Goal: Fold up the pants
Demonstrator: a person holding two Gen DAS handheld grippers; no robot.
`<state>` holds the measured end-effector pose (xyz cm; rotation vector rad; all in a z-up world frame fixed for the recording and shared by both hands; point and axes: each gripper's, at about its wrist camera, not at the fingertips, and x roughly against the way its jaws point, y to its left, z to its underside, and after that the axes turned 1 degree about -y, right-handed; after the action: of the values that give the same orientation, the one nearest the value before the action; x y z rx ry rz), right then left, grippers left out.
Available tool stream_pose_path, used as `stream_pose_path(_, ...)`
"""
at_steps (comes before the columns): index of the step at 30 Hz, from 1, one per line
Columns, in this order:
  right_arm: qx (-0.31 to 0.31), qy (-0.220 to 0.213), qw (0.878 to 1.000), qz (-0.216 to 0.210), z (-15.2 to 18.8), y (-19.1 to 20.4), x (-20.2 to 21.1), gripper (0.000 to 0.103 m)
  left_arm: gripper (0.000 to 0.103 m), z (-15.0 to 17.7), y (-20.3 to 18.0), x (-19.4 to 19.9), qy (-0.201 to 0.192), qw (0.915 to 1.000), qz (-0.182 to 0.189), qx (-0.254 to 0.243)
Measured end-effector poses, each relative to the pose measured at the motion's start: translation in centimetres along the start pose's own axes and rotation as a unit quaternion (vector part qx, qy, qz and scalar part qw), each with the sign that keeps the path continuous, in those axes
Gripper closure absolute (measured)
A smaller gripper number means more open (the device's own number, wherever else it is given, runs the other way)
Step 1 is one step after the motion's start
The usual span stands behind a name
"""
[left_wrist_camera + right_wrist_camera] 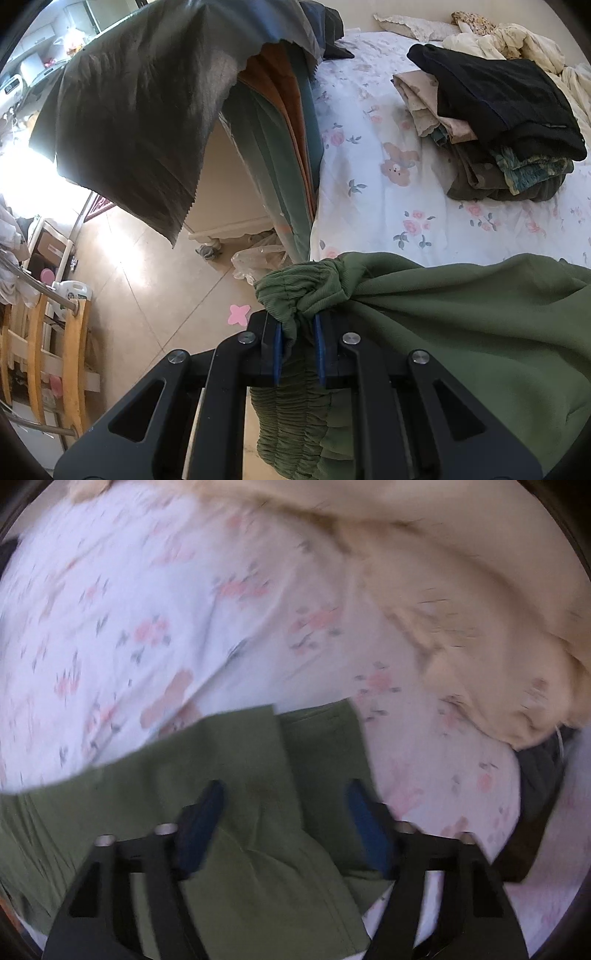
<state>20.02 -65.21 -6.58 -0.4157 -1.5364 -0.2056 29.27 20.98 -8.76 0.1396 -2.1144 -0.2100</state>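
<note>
In the left wrist view, the left gripper [298, 334] is clamped on the gathered elastic waistband of the green pants [461, 332], its two blue pads [277, 347] pressing bunched fabric between them; the pants spread from the jaws toward three o'clock over the near edge of the floral bedsheet [369, 177], and the rest of the waistband hangs down behind the jaws toward six o'clock, cut off by the frame. At about two o'clock sits one stack of folded clothes [498, 122], a black piece on top, with several layers beneath too crushed together to count. A dark cloth [136, 122] hangs at ten o'clock and hides part of the room behind it. One pink flower-shaped mark [239, 314] lies on the tiled floor [147, 280], and a wooden chair [55, 354] is cut off at eight o'clock. In the right wrist view, heavily blurred, the right gripper [286, 812] has its two fingers [201, 830] standing well apart above the two leg ends of the pants, which lie flat on the sheet; no pad visibly presses the cloth. A cream blanket [461, 583] fills the one to two o'clock area, and a dark object [535, 797] at four o'clock is too smeared to identify.
</note>
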Motion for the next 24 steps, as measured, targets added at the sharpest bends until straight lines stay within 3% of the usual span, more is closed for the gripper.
stream_pose_path(1,0.003,0.003,1.0,-0.004,0.1,0.1,-0.7,0.056,0.092,0.0,0.0,-0.1,0.002,1.0,0.002,0.003)
stream_pose_path(2,0.004,0.005,1.0,-0.009,0.2,0.1,-1.1,0.076,0.092,0.0,0.0,-0.2,0.004,1.0,0.004,0.005)
stream_pose_path(4,0.013,0.003,1.0,-0.015,0.6,0.2,-1.4,0.103,0.092,-0.1,-0.1,-0.5,0.009,0.9999,0.004,0.009)
stream_pose_path(7,0.013,-0.052,0.999,-0.011,1.0,-1.0,1.0,0.103,0.092,-0.1,-0.4,-0.7,0.011,0.9998,0.01,0.013)
stream_pose_path(10,-0.01,-0.072,0.997,0.001,1.0,-3.1,2.9,0.103,0.092,0.0,-1.2,-1.0,0.015,0.9998,0.009,-0.006)
stream_pose_path(16,-0.008,-0.017,0.997,0.069,0.9,-4.0,-0.4,0.103,0.091,0.4,-3.3,-1.0,0.02,0.9988,0.012,-0.043)
stream_pose_path(19,-0.009,-0.003,0.997,0.082,1.1,-4.1,-1.8,0.097,0.09,0.4,-3.5,-1.0,0.023,0.9986,0.008,-0.048)
stream_pose_path(21,-0.008,-0.01,0.997,0.078,1.4,-4.3,-1.4,0.081,0.09,0.4,-3.1,-1.1,0.027,0.9989,0.012,-0.036)
stream_pose_path(23,-0.023,-0.021,0.998,0.05,1.5,-5.1,-0.3,0.048,0.09,0.3,-3.0,-1.2,0.026,0.999,0.013,-0.035)
stream_pose_path(24,-0.034,-0.038,0.998,0.032,1.6,-5.7,0.6,0.041,0.09,0.3,-3.1,-1.3,0.026,0.9989,0.012,-0.037)
